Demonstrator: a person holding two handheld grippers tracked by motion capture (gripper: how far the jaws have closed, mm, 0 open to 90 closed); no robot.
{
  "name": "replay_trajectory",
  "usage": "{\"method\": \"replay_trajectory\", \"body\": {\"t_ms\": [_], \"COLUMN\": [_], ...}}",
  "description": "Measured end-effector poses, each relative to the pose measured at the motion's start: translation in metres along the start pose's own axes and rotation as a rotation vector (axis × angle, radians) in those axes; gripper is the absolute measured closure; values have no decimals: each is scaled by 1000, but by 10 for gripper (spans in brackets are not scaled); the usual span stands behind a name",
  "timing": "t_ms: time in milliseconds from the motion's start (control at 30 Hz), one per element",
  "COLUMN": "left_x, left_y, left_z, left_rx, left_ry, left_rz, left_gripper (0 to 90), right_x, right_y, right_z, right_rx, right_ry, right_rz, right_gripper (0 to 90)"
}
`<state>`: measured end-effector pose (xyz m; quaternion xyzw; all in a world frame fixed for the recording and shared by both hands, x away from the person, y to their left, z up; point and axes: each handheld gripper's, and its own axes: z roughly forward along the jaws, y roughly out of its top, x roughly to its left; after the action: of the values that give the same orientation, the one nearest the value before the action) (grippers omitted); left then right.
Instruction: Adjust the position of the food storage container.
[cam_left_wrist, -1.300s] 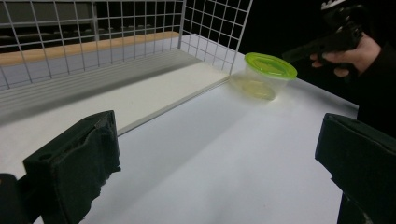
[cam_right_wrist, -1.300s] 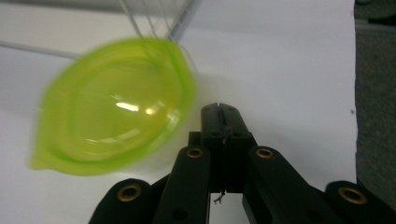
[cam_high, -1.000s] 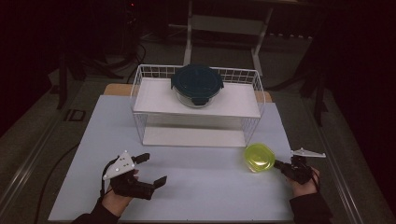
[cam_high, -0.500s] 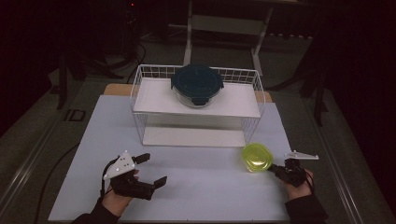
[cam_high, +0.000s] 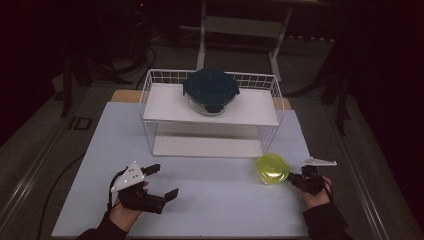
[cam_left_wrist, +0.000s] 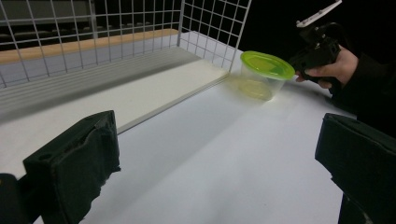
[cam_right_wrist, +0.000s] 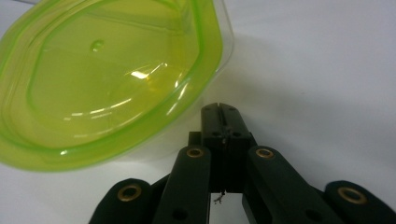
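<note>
A: Item one, nearest you: your left gripper (cam_high: 162, 181), at about seven o'clock on the white table (cam_high: 220, 200). State?

B: Jaws spread wide, nothing between them. In the left gripper view its two black pads (cam_left_wrist: 74, 165) stand well apart over bare tabletop. Your left hand (cam_high: 125, 212) wraps the body below the grey plate.

A: Item two: your right gripper (cam_high: 294, 178), at about four o'clock.

B: Jaws pressed together; the right gripper view shows the two tips meeting in one closed seam (cam_right_wrist: 220, 114). They sit just beside the green-lidded container (cam_high: 272, 168), at its wall under the lid's rim. Whether the tips actually touch the plastic you cannot tell; the view is too close and the wall is clear. Your right hand (cam_high: 315, 195) holds the gripper low over the table.

A: Item three: that container.

B: Clear tub, yellow-green lid on, upright on the table at about four o'clock, near the front right corner of the wire rack (cam_high: 150, 95).

A: Item four, farthest: the rack, at twelve o'clock.

B: White wire basket frame with a white shelf. On the shelf, a round glass bowl with a dark blue clip lid (cam_high: 211, 91), lid closed, set slightly right of the shelf's centre.
</note>
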<state>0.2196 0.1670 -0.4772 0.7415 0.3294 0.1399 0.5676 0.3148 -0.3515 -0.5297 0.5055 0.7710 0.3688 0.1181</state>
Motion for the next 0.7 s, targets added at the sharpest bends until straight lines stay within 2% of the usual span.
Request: {"method": "replay_trajectory", "body": {"t_ms": [233,400,500,700], "left_x": [-1,-1,-1,-1], "left_y": [0,0,0,0], "left_z": [0,0,0,0], "left_rx": [-2,-3,-3,-2], "left_ry": [-2,-3,-5,-2], "left_rz": [5,3,5,7], "left_gripper": [0,0,0,0], "right_x": [13,25,30,19], "right_y": [1,3,4,10], "right_z": [3,5,8,10], "right_rx": [16,17,23,13], "right_ry": [29,70,68,46], "right_rz": [-32,-54,-82,-53], "right_gripper": [900,900,900,900]}}
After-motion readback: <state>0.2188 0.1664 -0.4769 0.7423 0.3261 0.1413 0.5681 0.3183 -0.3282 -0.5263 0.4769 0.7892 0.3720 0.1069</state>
